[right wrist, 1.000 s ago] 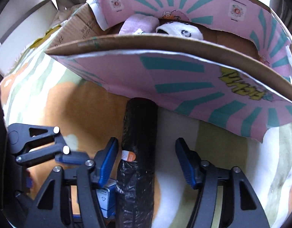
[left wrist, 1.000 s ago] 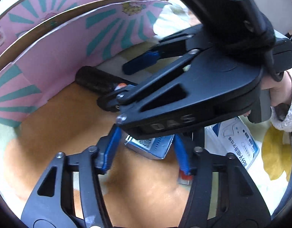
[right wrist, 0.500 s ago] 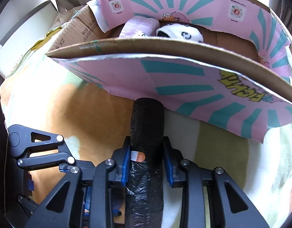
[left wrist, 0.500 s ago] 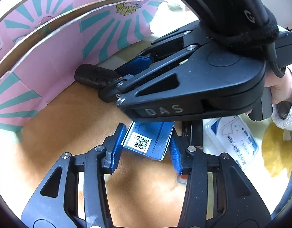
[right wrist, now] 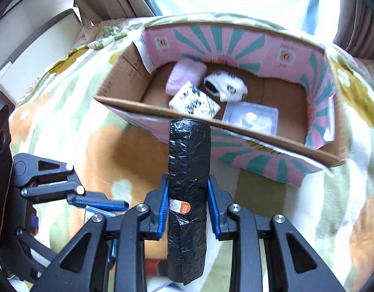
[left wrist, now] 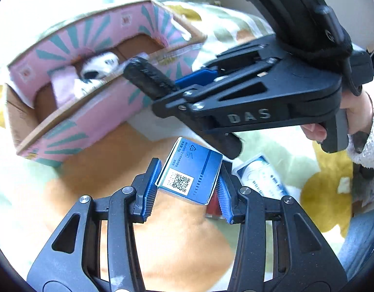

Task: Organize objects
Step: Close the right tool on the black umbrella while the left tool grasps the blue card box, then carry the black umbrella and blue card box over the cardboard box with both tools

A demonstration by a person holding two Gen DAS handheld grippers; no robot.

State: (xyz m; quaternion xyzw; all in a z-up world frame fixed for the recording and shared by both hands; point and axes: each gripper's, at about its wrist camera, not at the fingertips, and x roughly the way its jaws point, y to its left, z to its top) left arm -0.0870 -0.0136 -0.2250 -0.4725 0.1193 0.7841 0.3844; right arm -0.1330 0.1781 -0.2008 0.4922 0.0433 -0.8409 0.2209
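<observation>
Where both items lay on the blanket (right wrist: 65, 126) a second ago, both are now airborne — right gripper (right wrist: 188, 209) clamps the black bag roll (right wrist: 188, 170), left gripper (left wrist: 184, 189) pinches the blue carton (left wrist: 190, 170). Each hangs short of the pink box (right wrist: 259, 46) — drop-off looks next.

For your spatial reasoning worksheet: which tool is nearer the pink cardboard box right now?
Right. The right tool holds the black bag roll with its tip at the pink cardboard box front wall. The left tool, gripping a blue carton, sits farther back.
</observation>
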